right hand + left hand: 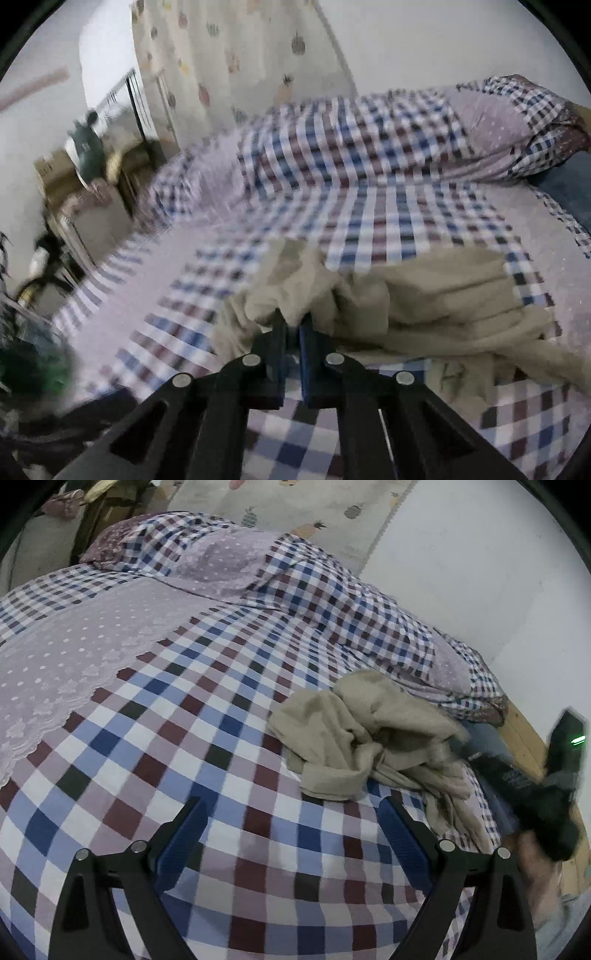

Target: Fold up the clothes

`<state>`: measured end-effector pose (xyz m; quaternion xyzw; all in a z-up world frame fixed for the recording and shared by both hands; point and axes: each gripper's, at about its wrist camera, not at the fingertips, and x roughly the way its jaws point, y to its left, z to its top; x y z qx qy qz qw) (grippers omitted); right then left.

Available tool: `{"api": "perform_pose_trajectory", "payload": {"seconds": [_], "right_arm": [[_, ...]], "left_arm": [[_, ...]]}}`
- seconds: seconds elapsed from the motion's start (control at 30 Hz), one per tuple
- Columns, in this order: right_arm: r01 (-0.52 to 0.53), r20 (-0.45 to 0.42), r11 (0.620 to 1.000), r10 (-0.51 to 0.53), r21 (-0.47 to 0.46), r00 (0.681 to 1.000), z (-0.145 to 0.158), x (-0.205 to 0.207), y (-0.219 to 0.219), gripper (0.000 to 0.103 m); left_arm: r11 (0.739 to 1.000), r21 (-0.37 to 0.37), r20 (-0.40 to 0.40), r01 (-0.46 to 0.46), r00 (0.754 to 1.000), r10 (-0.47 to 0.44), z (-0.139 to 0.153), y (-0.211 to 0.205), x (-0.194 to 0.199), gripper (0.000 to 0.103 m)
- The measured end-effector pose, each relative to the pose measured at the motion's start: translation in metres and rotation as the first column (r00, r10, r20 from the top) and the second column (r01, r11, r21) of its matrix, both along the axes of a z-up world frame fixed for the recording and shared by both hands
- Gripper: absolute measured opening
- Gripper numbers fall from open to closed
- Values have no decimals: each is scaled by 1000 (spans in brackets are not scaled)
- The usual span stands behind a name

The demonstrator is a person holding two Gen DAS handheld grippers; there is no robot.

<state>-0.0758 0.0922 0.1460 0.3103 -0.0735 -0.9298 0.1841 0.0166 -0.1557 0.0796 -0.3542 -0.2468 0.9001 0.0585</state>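
Note:
A crumpled beige garment (pixel 373 742) lies on the checked bedspread (pixel 207 716) toward the bed's right side. My left gripper (pixel 291 808) hovers open over bare bedspread, down-left of the garment, nothing between its blue-padded fingers (pixel 402 842). In the left wrist view the right gripper (pixel 532 790) shows as a blurred dark shape at the garment's right edge. In the right wrist view my right gripper (pixel 293 321) is shut on a bunched fold of the beige garment (pixel 424 295), which rises to the fingertips.
A rolled checked quilt and pillows (pixel 332 602) lie along the far side by the white wall. A wooden bed rail (pixel 532 749) runs on the right. Shelving and boxes (pixel 74 173) stand beyond the bed's left end, beside a pineapple-print curtain (pixel 229 59).

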Motion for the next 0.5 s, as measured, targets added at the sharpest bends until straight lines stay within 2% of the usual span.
{"api": "perform_pose_trajectory", "payload": {"seconds": [0.3,0.5], "right_arm": [[-1,-154,995,-15,-101,988,116,66,36,4],[19,-229,992,-46,-122,972,161,116,58,4]], "left_arm": [[992,-56,-24,109,994,-111,4,31,0,96],[981,-44,-70,189,979,-192,8,51,6,96]]}}
